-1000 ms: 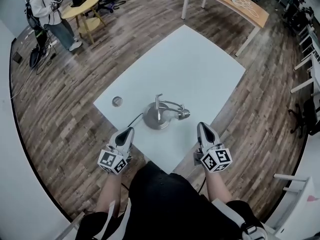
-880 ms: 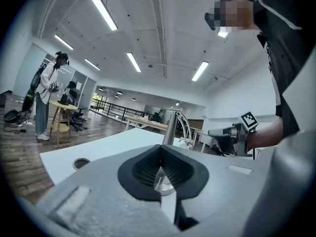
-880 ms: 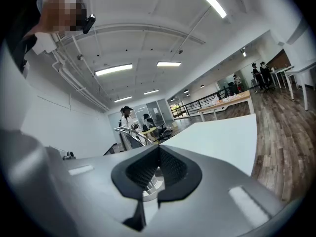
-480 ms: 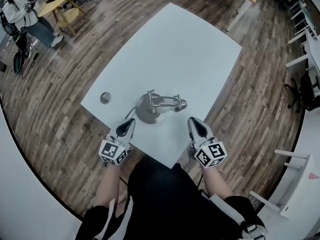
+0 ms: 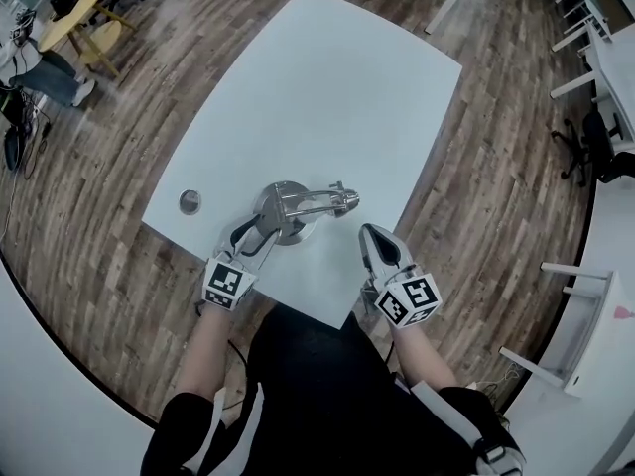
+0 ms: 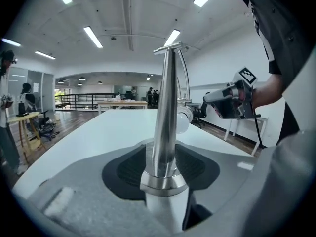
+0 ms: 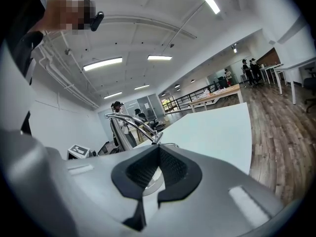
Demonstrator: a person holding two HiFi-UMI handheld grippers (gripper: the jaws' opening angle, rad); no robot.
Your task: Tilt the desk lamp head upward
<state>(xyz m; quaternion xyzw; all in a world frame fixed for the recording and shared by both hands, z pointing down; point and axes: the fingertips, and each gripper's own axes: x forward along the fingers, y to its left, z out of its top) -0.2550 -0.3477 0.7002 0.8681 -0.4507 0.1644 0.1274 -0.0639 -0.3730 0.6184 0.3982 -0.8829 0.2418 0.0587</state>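
- The desk lamp (image 5: 283,211) stood on the white table (image 5: 327,87), close to the edge on our side, with its head (image 5: 342,199) to the right of its post (image 6: 165,122).
- Our left gripper (image 5: 254,236) had just been opening its jaws. The post stood between them, not clamped.
- Our right gripper (image 5: 375,242) was clenched and empty, just right of the lamp.

Counted: one desk lamp (image 5: 290,204); one white table (image 5: 327,87); one small round disc (image 5: 189,202); two grippers, the left gripper (image 5: 256,234) and the right gripper (image 5: 374,242); one round yellow table (image 5: 77,10).

Left gripper (image 5: 253,236) jaws just opened around lamp stem (image 6: 164,117); right gripper (image 5: 375,238) closed.
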